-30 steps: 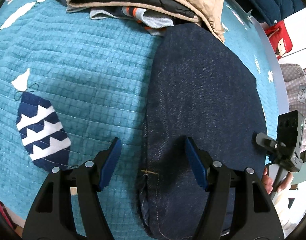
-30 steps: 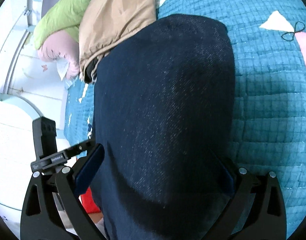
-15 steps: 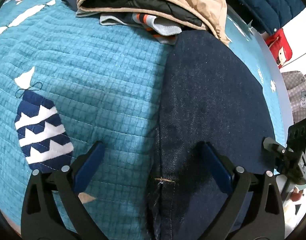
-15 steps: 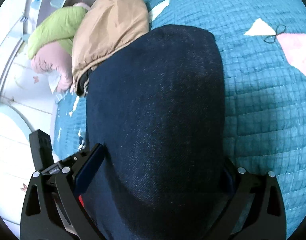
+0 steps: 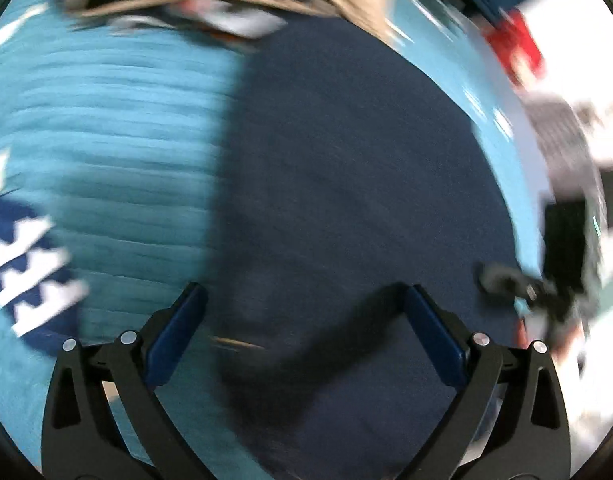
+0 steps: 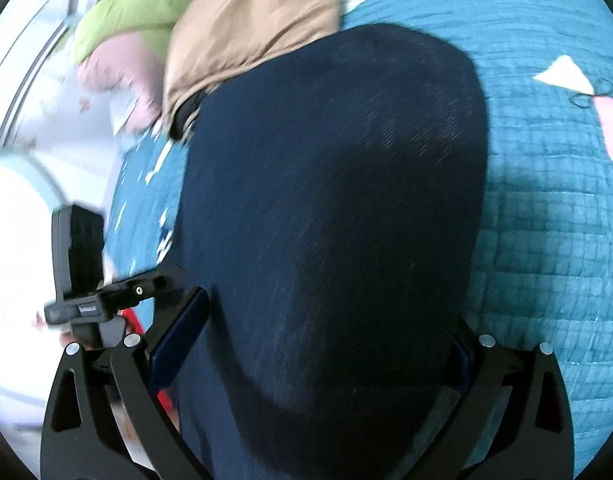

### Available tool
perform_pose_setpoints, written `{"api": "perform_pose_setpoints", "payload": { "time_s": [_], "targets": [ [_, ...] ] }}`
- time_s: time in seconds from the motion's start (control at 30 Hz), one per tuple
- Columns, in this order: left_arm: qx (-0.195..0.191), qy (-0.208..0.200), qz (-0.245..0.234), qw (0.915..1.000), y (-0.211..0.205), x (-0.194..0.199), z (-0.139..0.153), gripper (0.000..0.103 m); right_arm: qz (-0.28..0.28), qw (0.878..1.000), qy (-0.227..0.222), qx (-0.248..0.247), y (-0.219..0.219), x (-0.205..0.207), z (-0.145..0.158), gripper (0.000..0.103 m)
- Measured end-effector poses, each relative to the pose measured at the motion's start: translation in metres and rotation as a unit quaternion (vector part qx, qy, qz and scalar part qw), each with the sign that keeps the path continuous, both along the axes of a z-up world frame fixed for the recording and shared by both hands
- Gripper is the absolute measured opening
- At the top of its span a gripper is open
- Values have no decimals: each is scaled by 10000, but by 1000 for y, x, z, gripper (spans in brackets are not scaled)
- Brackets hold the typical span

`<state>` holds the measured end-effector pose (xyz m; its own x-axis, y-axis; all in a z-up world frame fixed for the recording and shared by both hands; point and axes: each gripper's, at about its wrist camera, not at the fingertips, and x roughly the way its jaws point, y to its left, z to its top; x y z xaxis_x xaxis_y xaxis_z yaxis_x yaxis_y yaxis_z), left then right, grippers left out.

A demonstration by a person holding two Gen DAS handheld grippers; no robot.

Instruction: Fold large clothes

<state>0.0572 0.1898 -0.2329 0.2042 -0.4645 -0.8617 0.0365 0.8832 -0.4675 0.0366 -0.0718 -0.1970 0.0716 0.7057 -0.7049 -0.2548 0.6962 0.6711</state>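
Jeans point(image 5: 346, 200) on bed point(image 5: 126, 140): fold laid. Left gripper point(image 5: 302, 320) released; right gripper point(image 6: 322, 332) splayed, grasp unclear. Next: regrip near edge.

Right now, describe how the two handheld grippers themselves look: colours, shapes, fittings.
The left gripper and the right gripper look alike: two matte black plastic arms with triangular cut-outs, round silver rivets at the pivots, and flat dark blue pads lining the jaws. In the right wrist view, the other unit shows a black boxy block on a clamp bracket with a small white label, too blurred to read. No cables or sleeves show.
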Motion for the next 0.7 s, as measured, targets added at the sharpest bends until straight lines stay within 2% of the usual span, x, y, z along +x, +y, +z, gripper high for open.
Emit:
{"api": "perform_pose_setpoints", "payload": {
  "time_s": [0.07, 0.1, 0.17, 0.2, 0.27, 0.33, 0.43, 0.53, 0.6, 0.7],
  "targets": [
    [334, 52, -430, 9985, -13, 1, -3, 98, 359, 9991, 109, 189, -3, -3, -1, 97],
    [318, 90, -489, 9983, -13, 4, -5, 98, 472, 9983, 180, 287, -3, -4, -3, 97],
    [107, 265, -441, 9986, -9, 11, -7, 98, 945, 9896, 503, 966, 2, -11, -12, 97],
    [-95, 359, -379, 9986, -5, 17, -8, 98, 943, 9895, 439, 1001, 6, -15, -17, 97],
    [-429, 518, -203, 9975, 3, 26, -16, 98, 727, 9946, 106, 732, 14, -21, -17, 97],
    [-476, 604, -43, 9970, 3, 29, -17, 98, 453, 9973, -125, 560, 21, -23, -16, 97],
    [-251, 509, -4, 9984, -7, 29, -16, 98, 171, 9954, 142, 930, 11, -14, -22, 97],
    [-14, 334, 148, 9993, -17, 25, -14, 98, -491, 9879, 692, 1299, 0, 0, -33, 97],
    [-139, 314, 343, 9988, -16, 25, -13, 98, -849, 9847, 878, 1246, -1, 7, -34, 97],
    [-449, 253, 700, 9962, -5, 22, -11, 98, -952, 9866, 815, 1043, 2, 6, -30, 94]
  ]
}}
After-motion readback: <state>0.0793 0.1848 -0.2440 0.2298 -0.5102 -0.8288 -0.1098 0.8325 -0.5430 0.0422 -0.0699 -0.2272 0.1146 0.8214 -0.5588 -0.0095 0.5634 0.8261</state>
